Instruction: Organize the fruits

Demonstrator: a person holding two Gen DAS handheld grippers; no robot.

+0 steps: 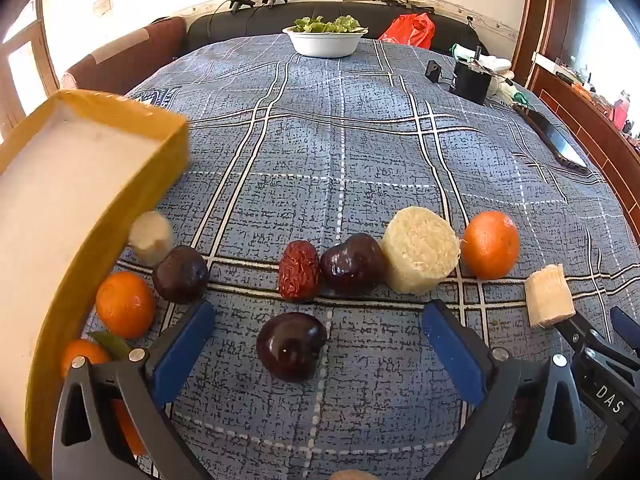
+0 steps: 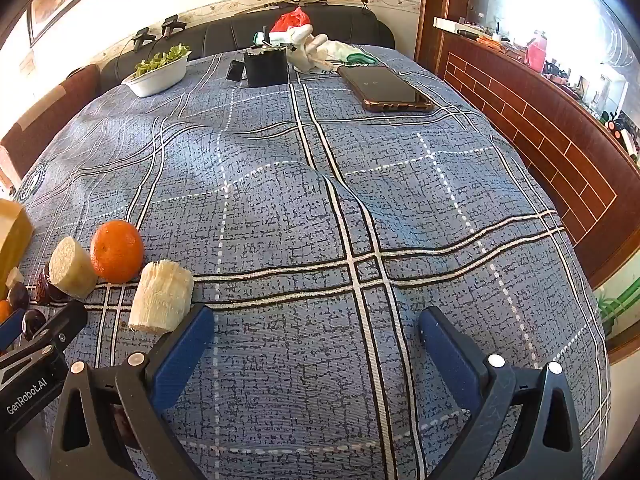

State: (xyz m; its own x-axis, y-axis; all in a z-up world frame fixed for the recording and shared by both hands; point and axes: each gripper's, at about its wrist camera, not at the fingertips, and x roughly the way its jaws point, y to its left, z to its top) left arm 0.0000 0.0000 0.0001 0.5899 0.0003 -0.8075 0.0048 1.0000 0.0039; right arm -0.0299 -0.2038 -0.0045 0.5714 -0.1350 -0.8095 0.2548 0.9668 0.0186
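The left gripper (image 1: 318,334) stands wide open, holding nothing — a dark plum (image 1: 291,346) lies between its fingers at lower centre. Behind it runs a row of fruit: red date (image 1: 298,271), another plum (image 1: 353,263), cane piece (image 1: 420,255), orange (image 1: 490,245). The yellow box (image 1: 92,184) fills the left. The right gripper (image 2: 316,330) is open and empty over the blue cloth (image 2: 400,200).

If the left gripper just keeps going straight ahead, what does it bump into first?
Most likely the dark plum, which lies between the open fingers of the left gripper. Behind it sits the red date. Depth is hard to judge through the fisheye.
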